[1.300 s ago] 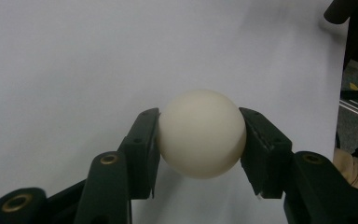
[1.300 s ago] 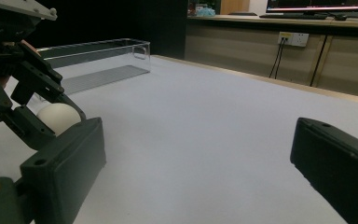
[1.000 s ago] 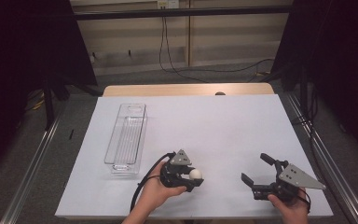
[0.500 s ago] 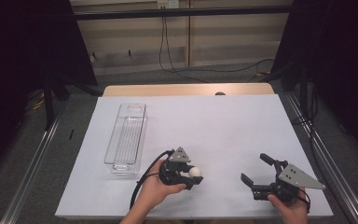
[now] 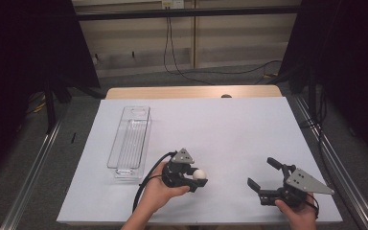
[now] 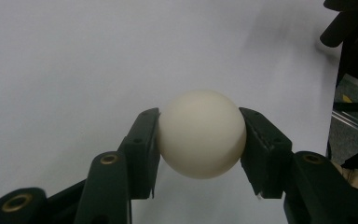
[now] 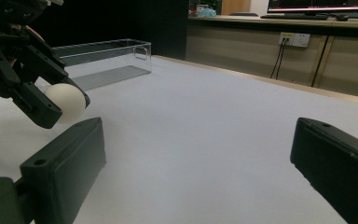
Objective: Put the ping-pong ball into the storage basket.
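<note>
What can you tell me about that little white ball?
The ball is small, round and off-white, smooth and matt, like plastic, with no marks. It sits clamped between the two black jaws of the left gripper, one jaw on each side, near the front of the white table. Whether it hangs just above the table or touches it cannot be told. Nothing else touches it.

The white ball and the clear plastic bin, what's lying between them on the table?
Nothing: in the high view, bare white table cover separates the white ball, held in the left gripper, from the clear plastic bin.
</note>
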Demonstrator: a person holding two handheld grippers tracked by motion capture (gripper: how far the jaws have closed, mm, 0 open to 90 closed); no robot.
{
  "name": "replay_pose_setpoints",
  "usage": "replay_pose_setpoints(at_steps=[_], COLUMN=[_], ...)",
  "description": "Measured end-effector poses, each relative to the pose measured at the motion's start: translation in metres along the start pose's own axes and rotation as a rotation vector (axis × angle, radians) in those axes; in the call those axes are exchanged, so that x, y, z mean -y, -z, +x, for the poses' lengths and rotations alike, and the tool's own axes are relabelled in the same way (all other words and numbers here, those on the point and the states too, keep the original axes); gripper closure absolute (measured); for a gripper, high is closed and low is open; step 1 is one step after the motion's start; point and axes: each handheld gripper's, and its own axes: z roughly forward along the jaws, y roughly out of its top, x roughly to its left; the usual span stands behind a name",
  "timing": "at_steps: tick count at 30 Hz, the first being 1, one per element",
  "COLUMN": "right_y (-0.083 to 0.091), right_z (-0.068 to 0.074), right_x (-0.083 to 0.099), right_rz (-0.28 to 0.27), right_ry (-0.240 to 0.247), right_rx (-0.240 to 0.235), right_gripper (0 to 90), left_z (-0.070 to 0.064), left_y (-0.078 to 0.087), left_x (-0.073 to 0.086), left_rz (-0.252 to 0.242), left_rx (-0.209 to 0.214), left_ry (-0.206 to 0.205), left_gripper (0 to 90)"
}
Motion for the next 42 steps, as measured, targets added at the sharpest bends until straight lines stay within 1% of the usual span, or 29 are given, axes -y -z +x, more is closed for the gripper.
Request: replay_pose_setpoints(at_steps=[1,2,3,4,5,6,8,9,10,12,13,14,16,17,18,19,21,22,23,24,25,26,27,30,32,35,38,39,42], right_y=[0.0,0.0,0.0,0.0,0.0,-0.001,0.0,0.0,0.0,0.0,0.0,0.0,0.0,0.0,0.0,0.0,0.0,0.0,0.0,0.0,0.0,0.0,0.0,0.0,0.0,0.0,0.0,0.0,0.0], right_z=[0.0,0.0,0.0,0.001,0.001,0.001,0.001,0.0,0.0,0.0,0.0,0.0,0.0,0.0,0.0,0.001,0.0,0.001,0.001,0.001,0.001,0.001,0.001,0.001,0.002,0.001,0.002,0.002,0.001], right_x=[0.0,0.0,0.0,0.0,0.0,0.0,0.0,0.0,0.0,0.0,0.0,0.0,0.0,0.0,0.0,0.0,0.0,0.0,0.0,0.0,0.0,0.0,0.0,0.0,-0.001,0.0,-0.001,-0.001,-0.001], right_rz=[0.0,0.0,0.001,0.0,-0.002,-0.002,-0.004,0.0,0.0,0.0,0.0,0.0,0.0,0.0,0.0,-0.002,0.0,0.0,0.001,0.001,0.001,0.0,-0.001,0.002,-0.001,0.002,-0.001,-0.001,0.0], right_ry=[0.001,0.0,0.0,-0.007,-0.015,-0.014,-0.012,0.001,0.001,-0.001,0.0,0.0,0.0,0.0,0.001,-0.008,0.002,-0.006,-0.002,0.0,0.001,0.002,-0.003,0.0,-0.013,-0.003,-0.009,-0.01,-0.011], right_rx=[0.0,0.001,0.0,0.002,0.004,0.004,0.006,0.0,0.0,0.001,0.0,0.0,0.0,0.0,0.0,0.002,-0.003,-0.001,-0.002,-0.004,-0.003,-0.004,-0.003,-0.005,-0.001,-0.004,-0.004,-0.003,-0.003], right_gripper=[2.5,2.6,2.6,2.6,2.6,2.6,2.6,2.6,2.6,2.6,2.6,2.6,2.6,2.6,2.6,2.6,2.6,2.6,2.6,2.6,2.6,2.6,2.6,2.6,2.6,2.6,2.6,2.6,2.6], left_z=[0.0,0.001,0.001,0.001,0.002,0.002,0.004,0.005,0.005,0.005,0.005,0.006,0.007,0.008,0.008,0.008,0.009,0.009,0.01,0.01,0.012,0.011,0.011,0.013,0.013,0.014,0.015,0.015,0.017], left_y=[0.001,0.001,0.001,0.002,0.003,0.004,0.004,0.005,0.007,0.007,0.007,0.008,0.008,0.008,0.009,0.009,0.01,0.011,0.011,0.012,0.012,0.013,0.013,0.015,0.016,0.017,0.017,0.017,0.017], left_x=[0.0,-0.001,-0.001,-0.001,-0.002,-0.002,-0.002,-0.002,-0.002,-0.002,-0.002,-0.002,-0.002,-0.002,-0.002,-0.002,-0.002,-0.002,-0.002,-0.003,-0.002,-0.003,-0.003,-0.002,-0.003,-0.003,-0.002,-0.002,-0.002], left_rz=[0.004,0.004,-0.006,0.001,0.0,0.002,-0.021,-0.019,-0.009,-0.013,-0.027,-0.011,-0.019,-0.03,-0.027,-0.023,-0.024,-0.025,-0.03,-0.023,-0.033,-0.021,-0.032,-0.043,-0.033,-0.039,-0.037,-0.048,-0.048], left_rx=[0.009,0.003,0.004,-0.004,0.001,-0.004,0.007,-0.001,-0.013,-0.01,-0.013,-0.015,-0.016,-0.009,-0.014,-0.021,-0.018,-0.021,-0.023,-0.029,-0.019,-0.03,-0.031,-0.021,-0.035,-0.041,-0.04,-0.032,-0.039], left_ry=[0.005,0.001,0.003,0.009,0.009,0.012,0.023,0.016,0.02,0.028,0.036,0.032,0.032,0.037,0.042,0.038,0.044,0.044,0.052,0.045,0.043,0.047,0.051,0.054,0.054,0.059,0.062,0.064,0.067], left_gripper=[51.0,51.0,51.0,51.0,51.0,51.0,51.0,51.0,51.0,51.0,51.0,51.0,51.0,51.0,51.0,51.0,51.0,51.0,51.0,51.0,51.0,51.0,51.0,51.0,51.0,51.0,51.0,51.0,51.0])
